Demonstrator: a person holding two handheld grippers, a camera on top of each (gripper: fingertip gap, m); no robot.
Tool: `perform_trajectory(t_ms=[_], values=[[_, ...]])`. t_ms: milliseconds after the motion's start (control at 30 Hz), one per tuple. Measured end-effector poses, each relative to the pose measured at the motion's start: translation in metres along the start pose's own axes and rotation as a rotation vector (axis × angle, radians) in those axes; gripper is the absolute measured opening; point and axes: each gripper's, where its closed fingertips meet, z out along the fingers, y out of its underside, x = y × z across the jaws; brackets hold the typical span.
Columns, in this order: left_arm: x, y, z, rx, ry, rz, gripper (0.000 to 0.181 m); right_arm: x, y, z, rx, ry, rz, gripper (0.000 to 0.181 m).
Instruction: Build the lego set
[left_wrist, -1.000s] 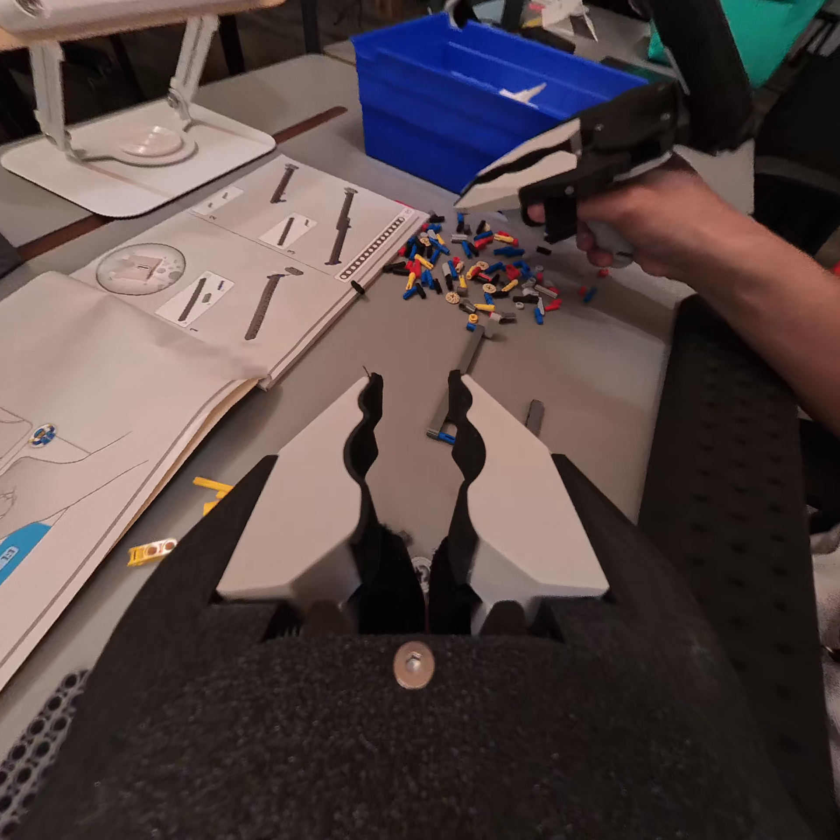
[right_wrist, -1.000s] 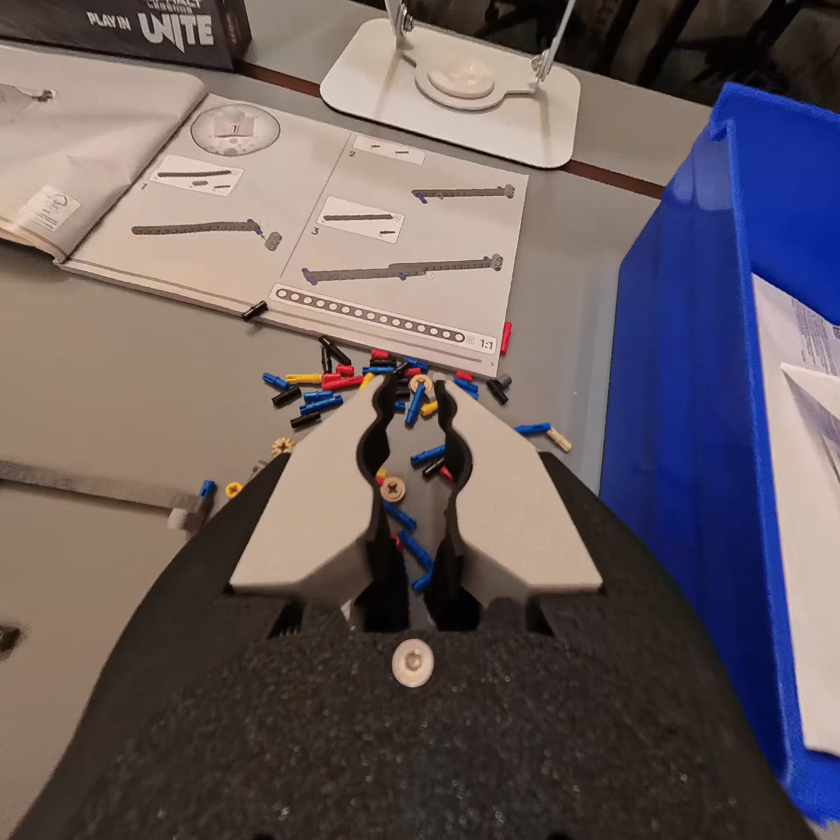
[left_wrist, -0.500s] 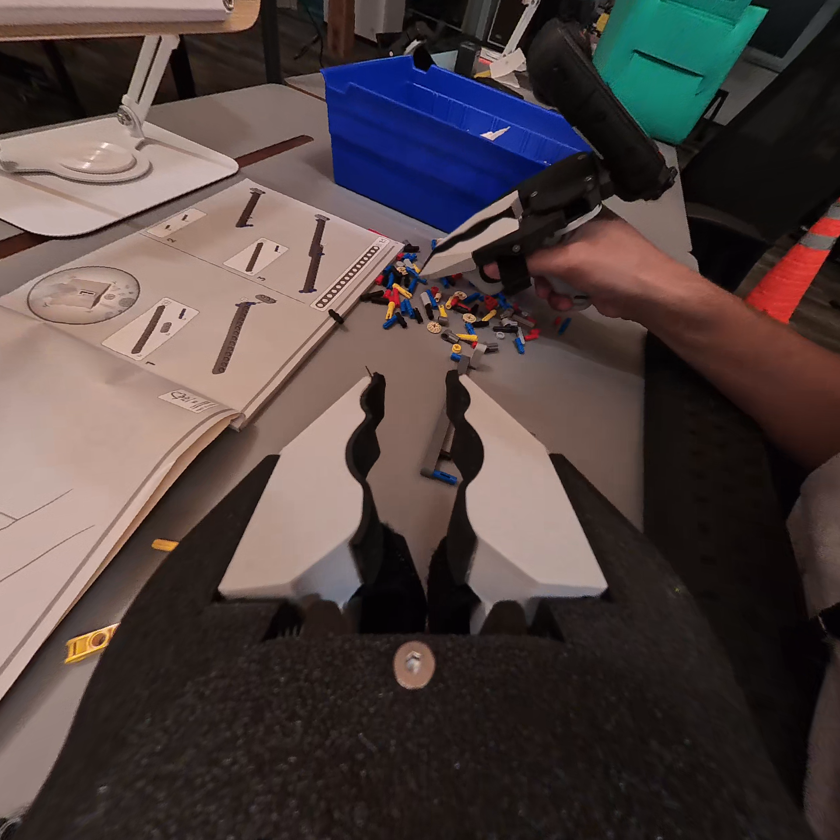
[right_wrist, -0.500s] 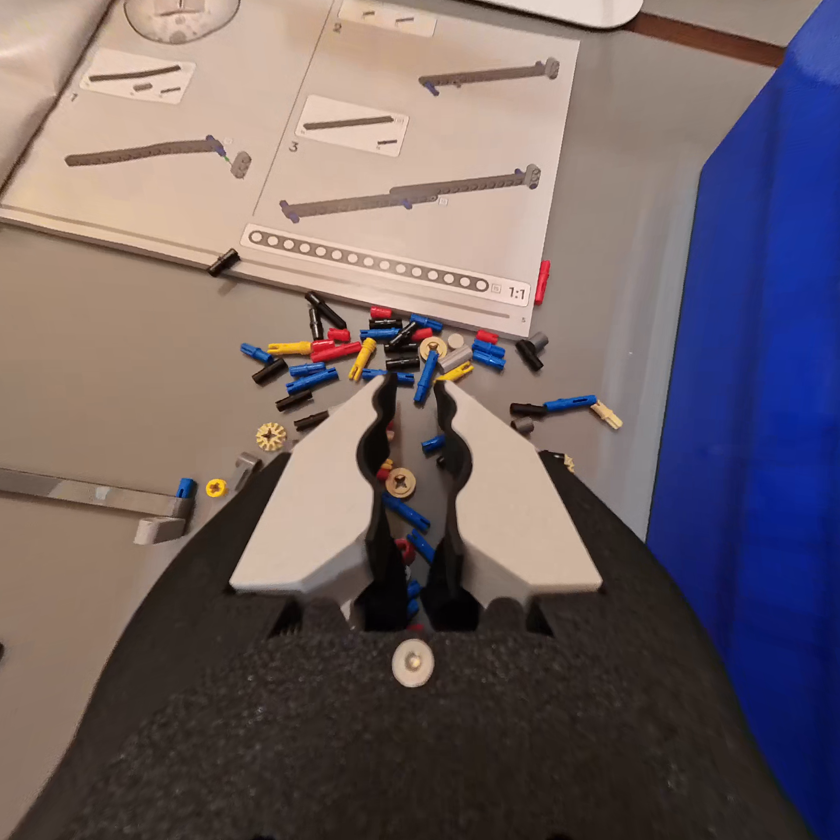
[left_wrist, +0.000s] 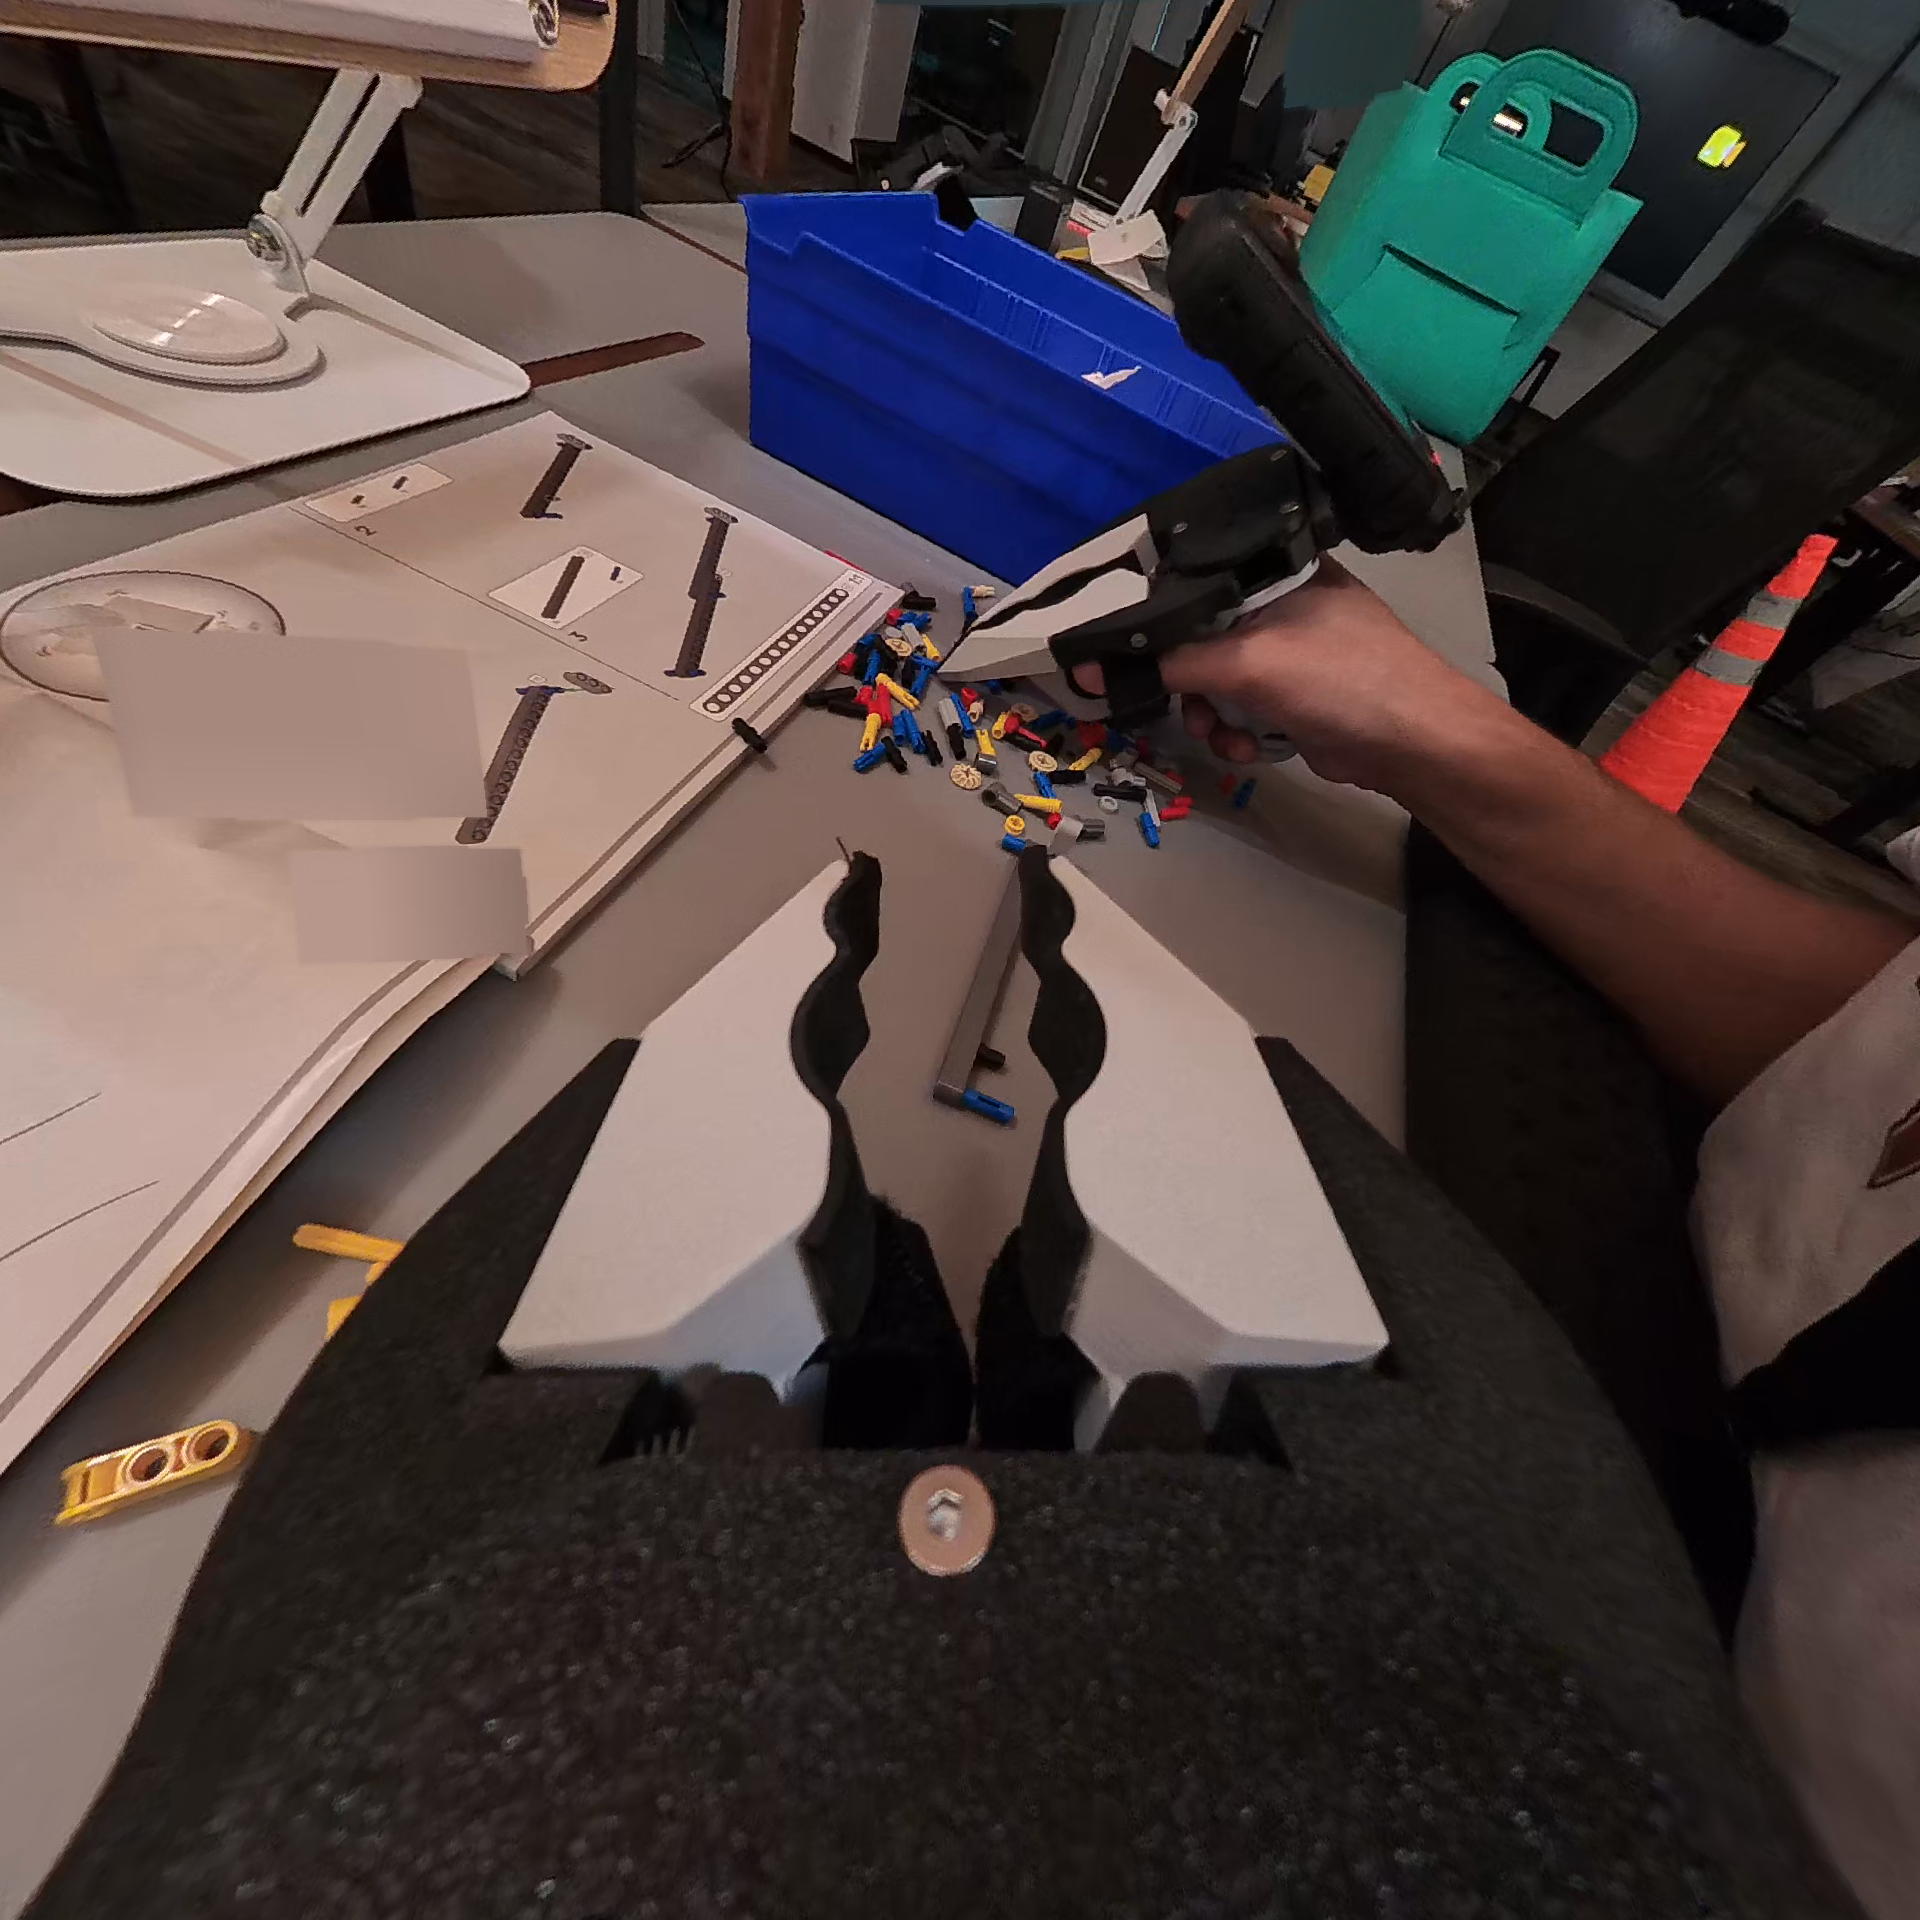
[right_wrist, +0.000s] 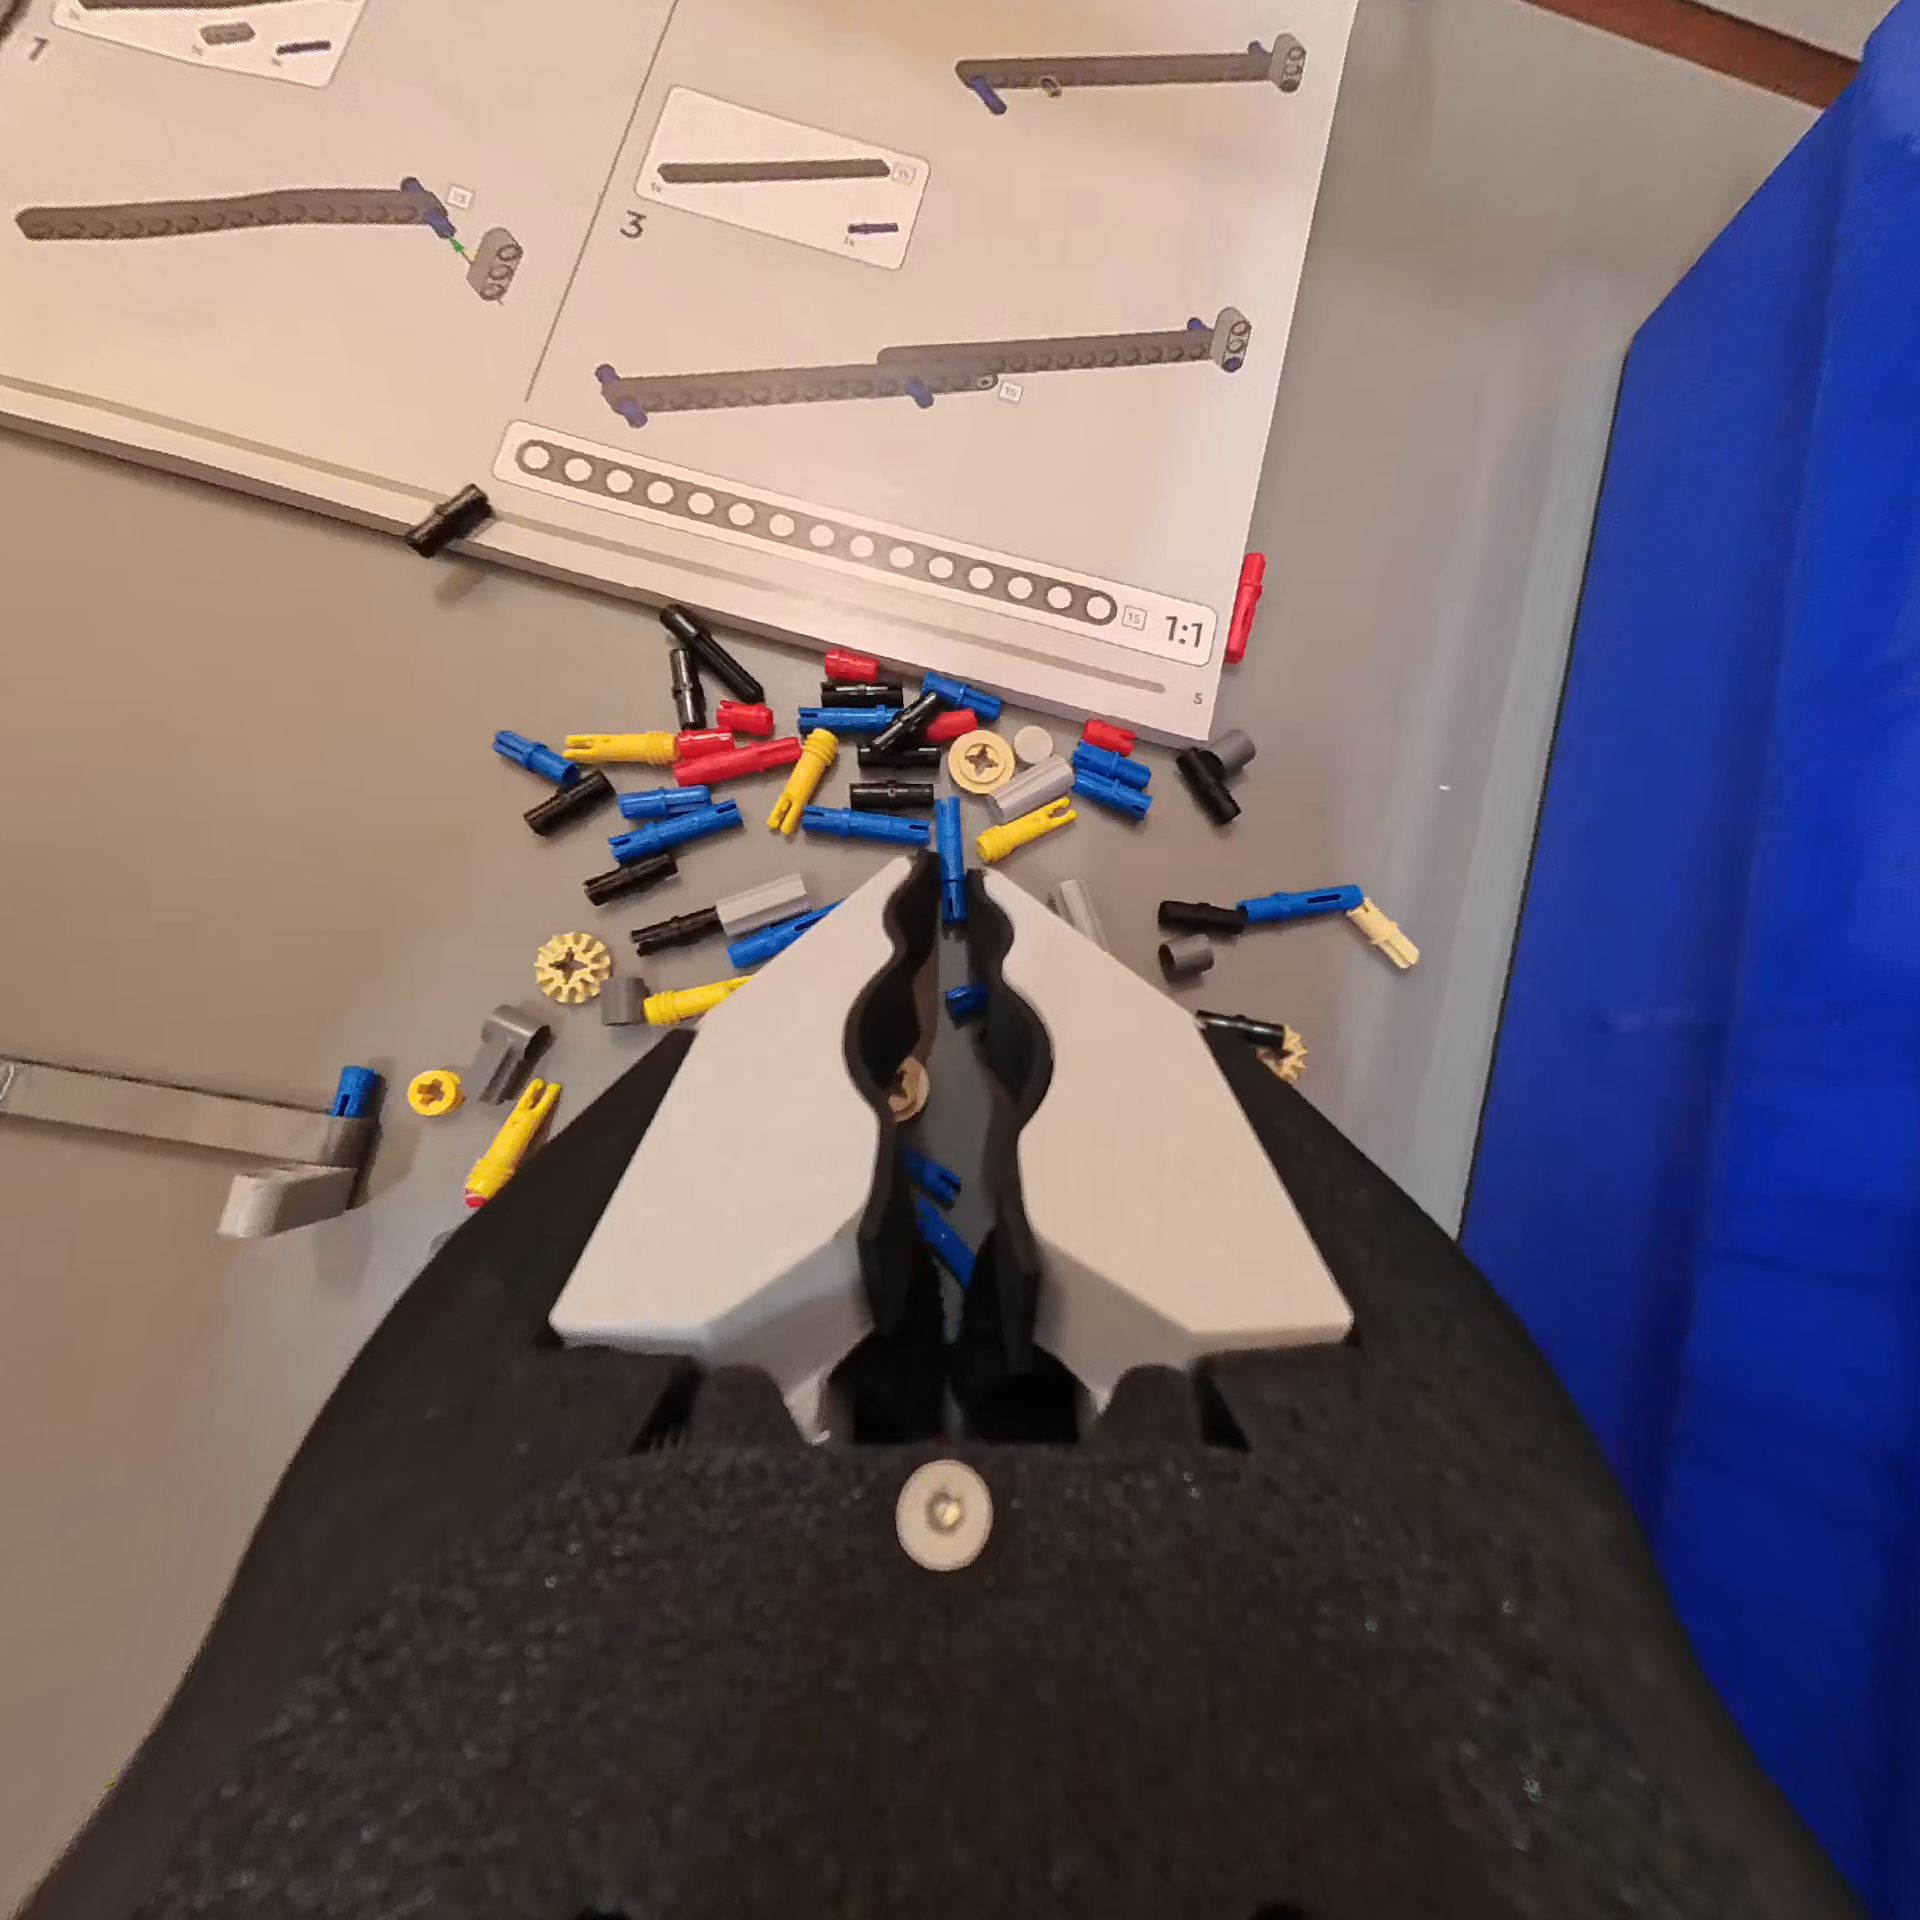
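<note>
A pile of small pins and connectors (right_wrist: 862, 769) in blue, black, red and yellow lies on the grey table just below the open instruction booklet (right_wrist: 727, 312). My right gripper (right_wrist: 951, 873) is low over the pile, its tips closed onto an upright-lying blue pin (right_wrist: 950, 842) that rests on the table. In the left wrist view the right gripper (left_wrist: 951, 665) is held by a hand at the pile (left_wrist: 997, 738). My left gripper (left_wrist: 943, 862) is open and empty above a grey beam (left_wrist: 982, 997) with a blue pin at its near end. The beam also shows in the right wrist view (right_wrist: 177, 1117).
A blue bin (left_wrist: 966, 384) stands right behind the pile, close on the right in the right wrist view (right_wrist: 1714, 831). A white lamp base (left_wrist: 239, 353) sits at the back left. Yellow pieces (left_wrist: 156, 1460) lie at the front left by the booklet (left_wrist: 416, 675). Some 25 cm of space lies between my two pairs of fingers.
My right gripper has dropped closer to the pile and its jaws have narrowed onto the blue pin. My left gripper has drawn back a little and stays open.
</note>
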Motion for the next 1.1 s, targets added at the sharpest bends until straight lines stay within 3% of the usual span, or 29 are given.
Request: perform_trajectory(t_ms=[167,267,467,667,933,1100], values=[[-0.003,0.002,0.000,-0.009,-0.025,0.020,0.026,0.000,-0.014,-0.022,0.080,0.037,-0.036,0.004],[-0.006,0.005,-0.001,-0.029,-0.057,0.054,0.026,-0.020,-0.021,-0.047,0.135,-0.023,-0.077,0.004],[-0.012,0.014,-0.004,-0.072,-0.109,0.086,0.026,-0.115,0.016,-0.088,0.104,-0.415,-0.214,0.005],[-0.013,0.019,-0.010,-0.097,-0.165,0.166,0.025,-0.132,0.057,-0.087,0.013,-0.372,-0.297,0.005],[-0.009,0.014,-0.015,-0.065,-0.147,0.137,0.025,-0.140,0.065,-0.078,0.013,-0.299,-0.354,0.005],[-0.002,0.031,-0.012,-0.149,-0.082,0.158,0.025,-0.140,0.064,-0.076,0.006,-0.323,-0.322,0.005]])
